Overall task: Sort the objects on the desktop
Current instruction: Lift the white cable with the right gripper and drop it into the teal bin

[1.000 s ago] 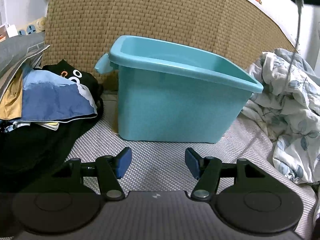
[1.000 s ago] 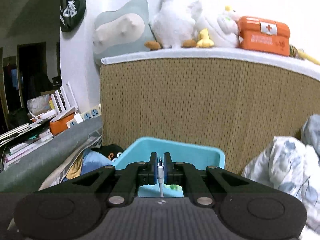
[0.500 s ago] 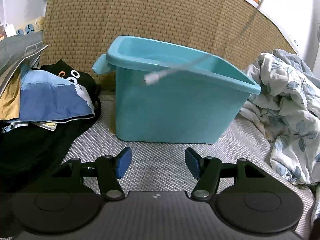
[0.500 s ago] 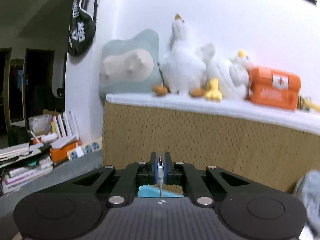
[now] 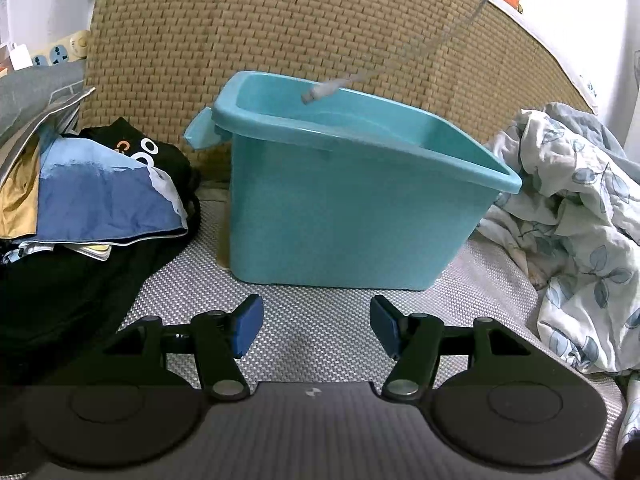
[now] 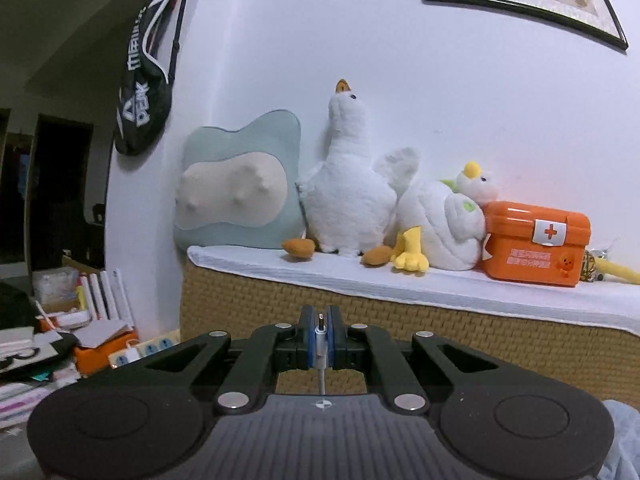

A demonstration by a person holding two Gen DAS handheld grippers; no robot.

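Woven matting [image 5: 320, 316] is seen only by the left wrist view, with a teal bin [image 5: 352, 216] standing on it against a wicker headboard [image 5: 280, 28]. Only the right wrist view shows plush ducks [image 6: 352, 192] on the ledge. A white cable [image 6: 320, 344] is clamped upright between the closed right gripper [image 6: 320, 338], its free plug [image 5: 320, 91] dangling over the bin's far left rim. The left gripper [image 5: 316, 326] is held low and level, spread apart, grasping nothing.
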